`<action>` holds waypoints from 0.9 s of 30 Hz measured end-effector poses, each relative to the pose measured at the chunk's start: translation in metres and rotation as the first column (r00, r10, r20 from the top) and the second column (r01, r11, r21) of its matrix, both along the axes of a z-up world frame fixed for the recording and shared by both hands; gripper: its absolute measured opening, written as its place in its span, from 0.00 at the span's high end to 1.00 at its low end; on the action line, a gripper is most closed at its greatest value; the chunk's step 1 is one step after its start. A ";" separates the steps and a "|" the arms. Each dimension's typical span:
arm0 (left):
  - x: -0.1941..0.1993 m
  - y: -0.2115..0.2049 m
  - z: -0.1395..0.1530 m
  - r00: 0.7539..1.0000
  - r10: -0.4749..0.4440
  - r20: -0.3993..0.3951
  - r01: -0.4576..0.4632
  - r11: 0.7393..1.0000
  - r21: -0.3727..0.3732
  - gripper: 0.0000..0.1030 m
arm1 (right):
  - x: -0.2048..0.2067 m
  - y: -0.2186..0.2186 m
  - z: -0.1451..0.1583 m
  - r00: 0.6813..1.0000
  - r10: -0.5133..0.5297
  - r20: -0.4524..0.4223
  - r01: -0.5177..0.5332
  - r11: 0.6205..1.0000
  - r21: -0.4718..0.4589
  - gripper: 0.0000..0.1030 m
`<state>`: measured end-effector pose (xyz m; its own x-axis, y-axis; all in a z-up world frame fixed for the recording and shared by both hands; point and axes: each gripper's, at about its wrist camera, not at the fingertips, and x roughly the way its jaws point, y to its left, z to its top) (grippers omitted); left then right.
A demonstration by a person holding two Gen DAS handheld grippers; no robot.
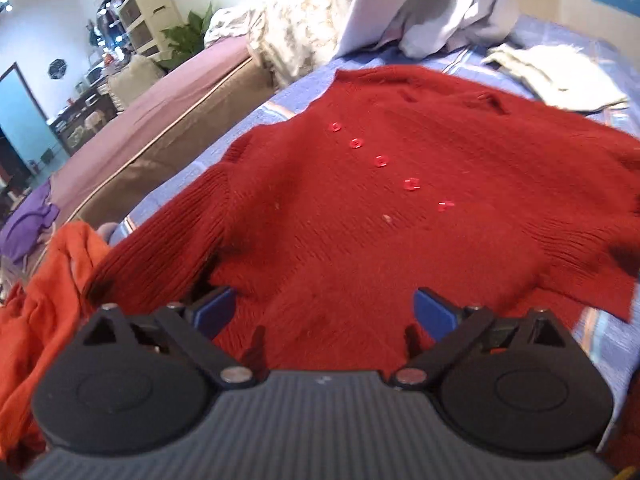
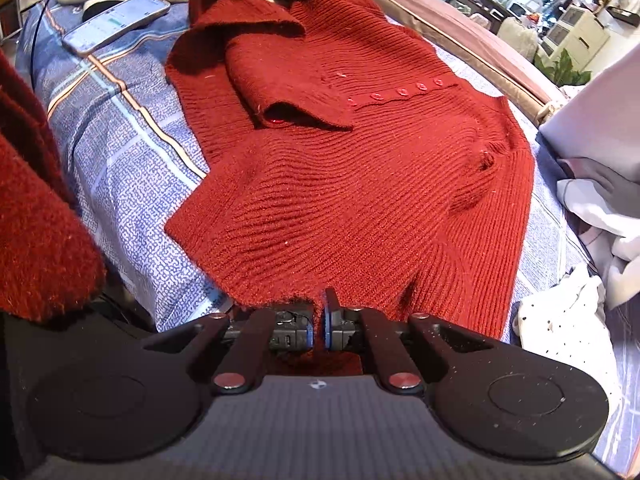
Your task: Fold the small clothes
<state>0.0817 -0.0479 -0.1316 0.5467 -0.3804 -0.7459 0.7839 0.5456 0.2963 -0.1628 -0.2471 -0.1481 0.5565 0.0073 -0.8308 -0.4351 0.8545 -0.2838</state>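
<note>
Two grippers in play, both at the red cardigan (image 2: 360, 184), which lies spread on the blue patterned bedsheet (image 2: 120, 152). Your right gripper (image 2: 319, 320) has its jaws pinched nearly together on the cardigan's near edge, bottom centre of the right wrist view — knit runs between the blue pads. Your left gripper (image 1: 324, 312) has its jaws spread wide, fingers apart over the cardigan's lower edge at bottom centre of the left wrist view; nothing is clamped between them.

In the right wrist view one flap of the cardigan is folded over at upper centre, with the button row (image 2: 400, 92) running off to its right. A phone (image 2: 116, 22) lies on the sheet at upper left, apart from the cardigan. White cloth (image 2: 568, 320) sits at lower right.

In the left wrist view, orange fabric (image 1: 44, 308) is bunched at lower left — just beside the sleeve. A pale folded garment (image 1: 556, 76) lies at upper right.
</note>
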 end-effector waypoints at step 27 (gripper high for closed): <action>-0.065 0.128 0.007 0.960 0.006 -0.279 0.031 0.991 0.127 0.48 | -0.031 -0.014 0.027 0.994 -0.110 -0.023 0.112 0.952 0.286 0.74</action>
